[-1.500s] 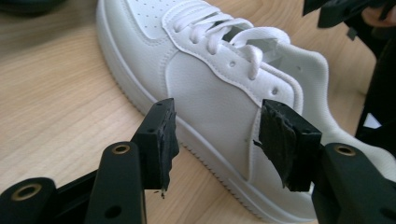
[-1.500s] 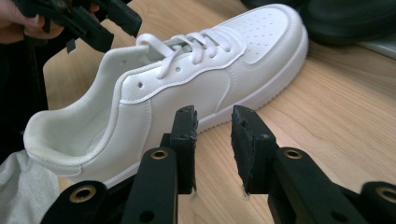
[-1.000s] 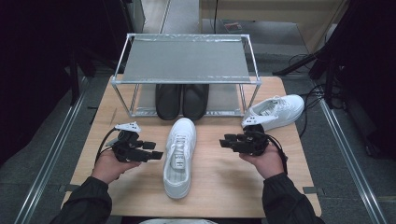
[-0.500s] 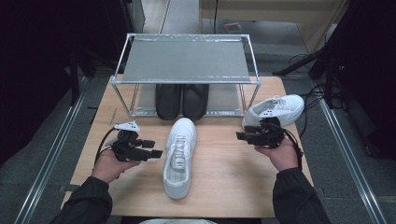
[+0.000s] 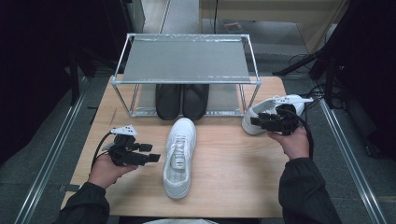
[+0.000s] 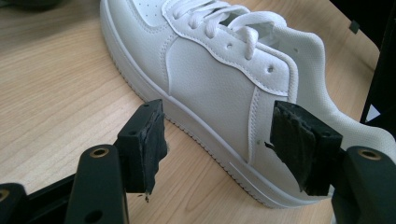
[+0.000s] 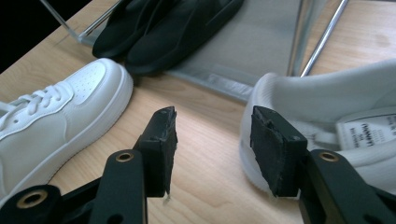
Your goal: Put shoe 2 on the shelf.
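A white sneaker [image 5: 179, 156] lies toe-away in the middle of the wooden table [image 5: 233, 182]. My left gripper [image 5: 154, 158] hovers just left of it, open; in the left gripper view [image 6: 217, 144] its jaws frame the sneaker's side [image 6: 210, 88] near the heel without touching. A second white sneaker [image 5: 273, 108] rests at the table's right edge. My right gripper [image 5: 254, 120] sits at its heel, open. Its jaws have just been opening wider and then closing a little, with only bare table between them [image 7: 215, 140]; the second sneaker [image 7: 327, 98] is just beside the right jaw.
A metal-framed rack [image 5: 187, 58] with a grey shelf stands at the back of the table. A pair of black shoes [image 5: 182, 100] sits under it, toes toward me. The same black shoes [image 7: 163, 28] lie beyond the right gripper. Dark floor and rails flank the table.
The right hand has moved right and away from me, from beside the middle sneaker to the second sneaker's heel. The left hand has hardly moved.
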A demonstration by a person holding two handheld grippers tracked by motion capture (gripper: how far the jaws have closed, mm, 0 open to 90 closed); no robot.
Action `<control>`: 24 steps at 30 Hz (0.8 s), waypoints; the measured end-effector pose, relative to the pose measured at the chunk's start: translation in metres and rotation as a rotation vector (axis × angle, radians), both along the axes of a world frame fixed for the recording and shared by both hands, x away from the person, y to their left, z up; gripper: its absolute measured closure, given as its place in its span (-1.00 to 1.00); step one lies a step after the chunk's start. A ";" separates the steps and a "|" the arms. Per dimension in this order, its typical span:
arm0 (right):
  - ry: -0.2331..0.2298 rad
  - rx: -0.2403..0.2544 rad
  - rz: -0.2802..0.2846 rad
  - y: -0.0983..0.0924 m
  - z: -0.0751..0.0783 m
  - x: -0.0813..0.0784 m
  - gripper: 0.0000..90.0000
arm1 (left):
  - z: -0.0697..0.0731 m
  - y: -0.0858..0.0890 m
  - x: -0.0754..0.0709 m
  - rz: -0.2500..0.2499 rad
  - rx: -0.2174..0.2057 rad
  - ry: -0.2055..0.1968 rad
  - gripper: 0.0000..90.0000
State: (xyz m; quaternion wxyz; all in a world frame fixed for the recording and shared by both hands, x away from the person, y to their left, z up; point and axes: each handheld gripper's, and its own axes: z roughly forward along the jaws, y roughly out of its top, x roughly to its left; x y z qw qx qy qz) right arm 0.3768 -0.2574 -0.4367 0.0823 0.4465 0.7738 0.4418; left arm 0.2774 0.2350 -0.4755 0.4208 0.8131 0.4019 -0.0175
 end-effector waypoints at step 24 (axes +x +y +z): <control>0.078 -0.083 0.005 0.011 -0.052 0.049 0.34 | 0.000 0.004 -0.008 0.009 -0.008 -0.013 -0.20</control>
